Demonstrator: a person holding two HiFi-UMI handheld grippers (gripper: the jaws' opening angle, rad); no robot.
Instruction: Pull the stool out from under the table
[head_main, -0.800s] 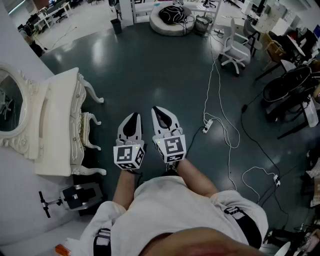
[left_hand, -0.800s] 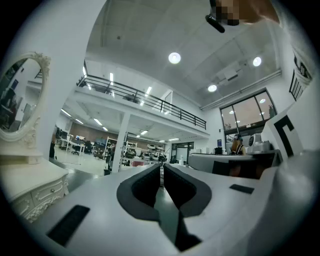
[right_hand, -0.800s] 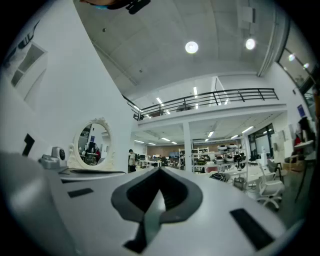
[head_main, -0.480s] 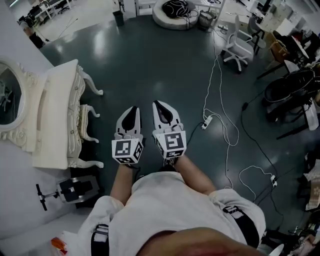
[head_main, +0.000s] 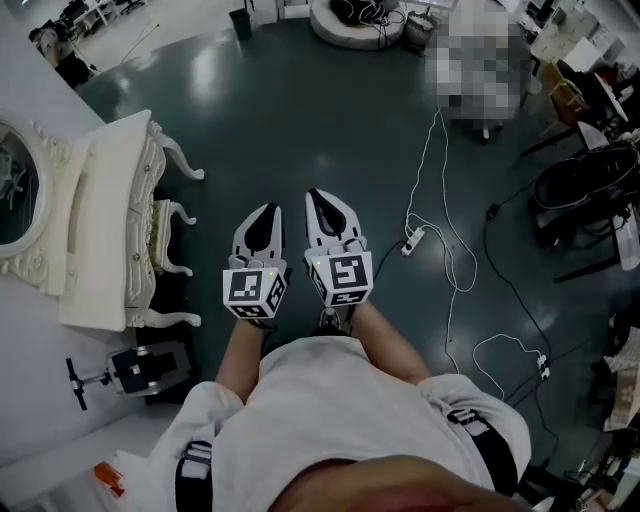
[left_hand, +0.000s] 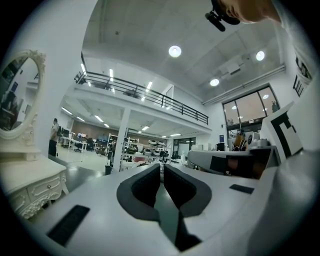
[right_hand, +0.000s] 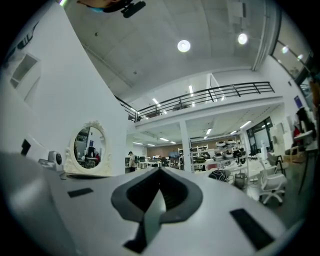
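Observation:
A white ornate dressing table (head_main: 105, 225) with an oval mirror (head_main: 14, 195) stands against the wall at the left. The white stool (head_main: 165, 240) is tucked under it, and only its curved legs stick out. My left gripper (head_main: 264, 212) and right gripper (head_main: 322, 197) hover side by side over the dark floor, to the right of the stool and apart from it. Both are shut with nothing in them. In the left gripper view the left gripper (left_hand: 162, 167) points level, with the table (left_hand: 30, 187) low at the left. Past the right gripper (right_hand: 160, 171), the right gripper view shows the mirror (right_hand: 90, 150).
A white cable (head_main: 440, 215) and a power strip (head_main: 412, 243) lie on the floor right of the grippers. A black wheeled device (head_main: 140, 368) sits near the table's close end. Black frames (head_main: 585, 190) stand at the right, and a round cushion (head_main: 355, 15) lies at the far end.
The whole head view has slid up a little. Both grippers stay shut and side by side, no nearer to the stool.

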